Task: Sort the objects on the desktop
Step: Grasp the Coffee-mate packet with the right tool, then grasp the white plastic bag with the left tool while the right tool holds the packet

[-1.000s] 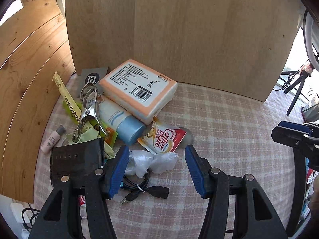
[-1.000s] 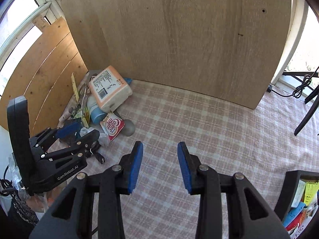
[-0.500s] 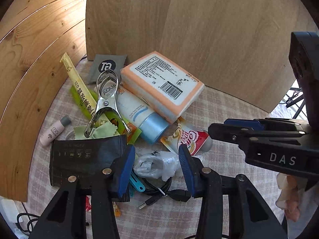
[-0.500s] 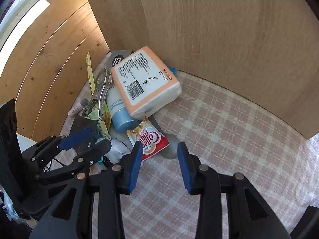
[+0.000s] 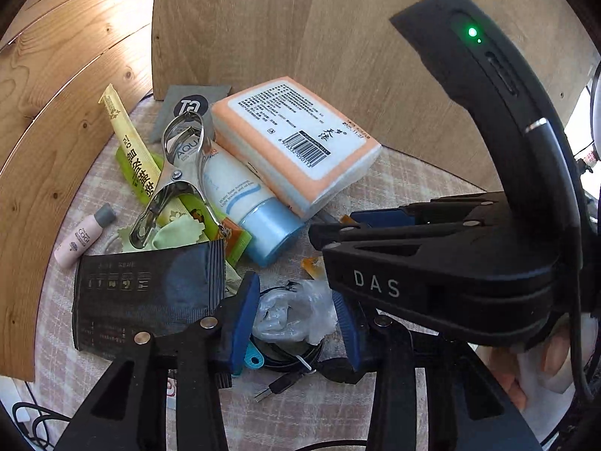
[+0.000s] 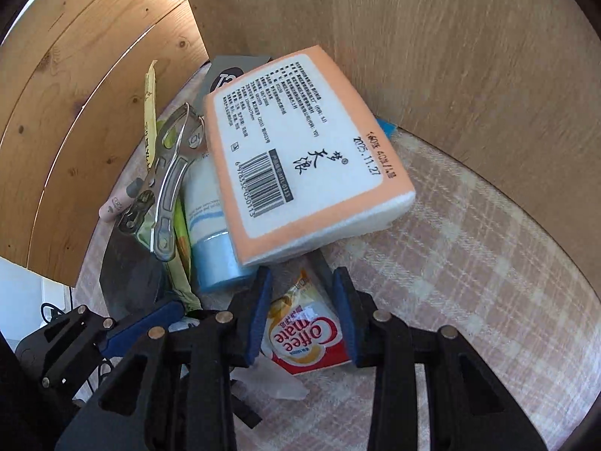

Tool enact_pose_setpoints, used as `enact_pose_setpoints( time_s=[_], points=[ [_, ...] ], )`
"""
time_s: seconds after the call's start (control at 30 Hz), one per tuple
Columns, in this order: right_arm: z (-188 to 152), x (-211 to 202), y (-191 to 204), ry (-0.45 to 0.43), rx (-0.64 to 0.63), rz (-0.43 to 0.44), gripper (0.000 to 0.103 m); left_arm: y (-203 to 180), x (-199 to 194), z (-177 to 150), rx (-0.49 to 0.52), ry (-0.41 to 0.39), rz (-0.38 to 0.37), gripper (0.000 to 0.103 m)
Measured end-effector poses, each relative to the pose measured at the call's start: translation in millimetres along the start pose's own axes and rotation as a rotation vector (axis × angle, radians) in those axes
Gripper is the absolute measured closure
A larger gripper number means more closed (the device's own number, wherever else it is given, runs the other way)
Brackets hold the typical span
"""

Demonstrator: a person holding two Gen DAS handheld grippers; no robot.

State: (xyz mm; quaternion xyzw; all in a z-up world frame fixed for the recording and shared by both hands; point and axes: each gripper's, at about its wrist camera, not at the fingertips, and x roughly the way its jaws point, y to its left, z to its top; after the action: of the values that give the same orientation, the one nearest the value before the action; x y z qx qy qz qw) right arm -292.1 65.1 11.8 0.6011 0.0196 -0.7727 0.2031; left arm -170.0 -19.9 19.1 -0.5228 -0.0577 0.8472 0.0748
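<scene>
Two grippers down in the desk's corner pile: left gripper, jaws just closing, straddles the crumpled plastic bag; right gripper, half-open, brackets the Coffee-mate sachet. Risk: the left one snags the USB cable underneath and drags clutter along.

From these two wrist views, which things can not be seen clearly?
- Coffee-mate sachet: in the left wrist view the right gripper hides nearly all of it.
- USB cable: left wrist view, its coil lies under the crumpled clear plastic bag.
- Small pink bottle: right wrist view, metal tongs cover most of it.
</scene>
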Motion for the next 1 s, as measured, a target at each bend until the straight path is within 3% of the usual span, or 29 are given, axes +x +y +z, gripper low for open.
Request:
enact_pose_setpoints(
  time_s=[0.2, 0.37, 0.53, 0.73, 0.87, 1.0],
  points=[
    [-27, -7, -9, 0.045, 0.002, 0.012, 0.08, -16, -2, -20, 0.017, 0.003, -0.059, 0.064],
    [-63, -25, -24, 0.042, 0.007, -0.024, 0.082, -42, -5, -39, 0.075, 0.016, -0.097, 0.064],
    [-108, -50, -54, 0.033, 0.089, -0.046, 0.082, -81, -5, -63, 0.11, 0.057, -0.172, 0.064],
    [-174, -82, -83, 0.014, 0.202, -0.044, 0.082, -130, -1, -102, 0.231, 0.139, -0.225, 0.064],
    [-208, -110, -97, -0.024, 0.278, -0.131, 0.082, -136, -22, -113, 0.281, 0.096, -0.202, 0.066],
    [-222, -141, -98, -0.107, 0.338, -0.043, 0.082, -131, -47, -115, 0.359, 0.051, -0.171, 0.066]
  ],
)
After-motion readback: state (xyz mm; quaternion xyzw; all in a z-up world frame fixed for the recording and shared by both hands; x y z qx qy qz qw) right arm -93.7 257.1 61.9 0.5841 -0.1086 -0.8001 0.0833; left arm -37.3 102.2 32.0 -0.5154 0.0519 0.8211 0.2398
